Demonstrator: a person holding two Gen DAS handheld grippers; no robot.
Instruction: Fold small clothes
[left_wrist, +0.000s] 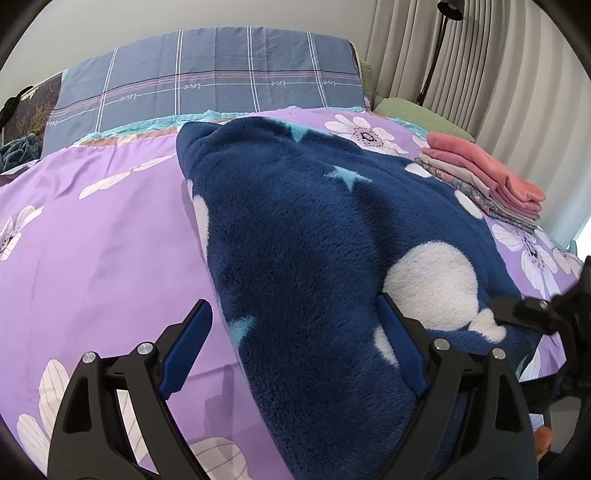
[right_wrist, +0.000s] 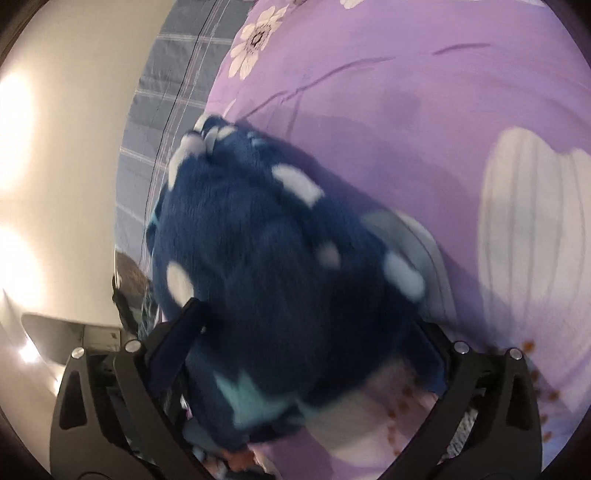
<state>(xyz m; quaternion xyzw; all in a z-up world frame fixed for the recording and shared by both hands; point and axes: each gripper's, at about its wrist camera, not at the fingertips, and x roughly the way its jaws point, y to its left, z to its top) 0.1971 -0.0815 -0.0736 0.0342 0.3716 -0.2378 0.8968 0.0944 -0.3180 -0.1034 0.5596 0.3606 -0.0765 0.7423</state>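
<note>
1. Navy fleece, dotted white and marked with pale blue stars, makes up the small garment (left_wrist: 314, 236) seen in the left wrist view. It is laid lengthwise on the purple flowered bedspread (left_wrist: 103, 236), presumably spread there so that a fold can be made on a flat surface.
2. The left gripper (left_wrist: 295, 343) is held at the near end of the garment with its jaws wide apart. The fleece runs between the blue pads (left_wrist: 184, 354), but it is not pinched; one pad is lying against the cloth and the other is clear of it, over the bedspread.
3. Beyond the garment, toward its far right side, a stack of folded clothes (left_wrist: 487, 177) topped in pink is seen, taken to be finished work. A grey checked pillow (left_wrist: 207, 77) is set past the garment's far end, with curtains (left_wrist: 480, 70) to the right of it. Nothing is lying across the garment itself.
4. In the right wrist view, blurred and tilted, the same garment (right_wrist: 266, 258) is seen bunched just ahead of the right gripper (right_wrist: 306, 332).
5. Its jaws are spread fully; the fleece sits between them unclamped, judged released.
6. Around the garment only the bedspread (right_wrist: 424, 122) and the pillow (right_wrist: 162, 122) are found, so no obstruction is noted.
</note>
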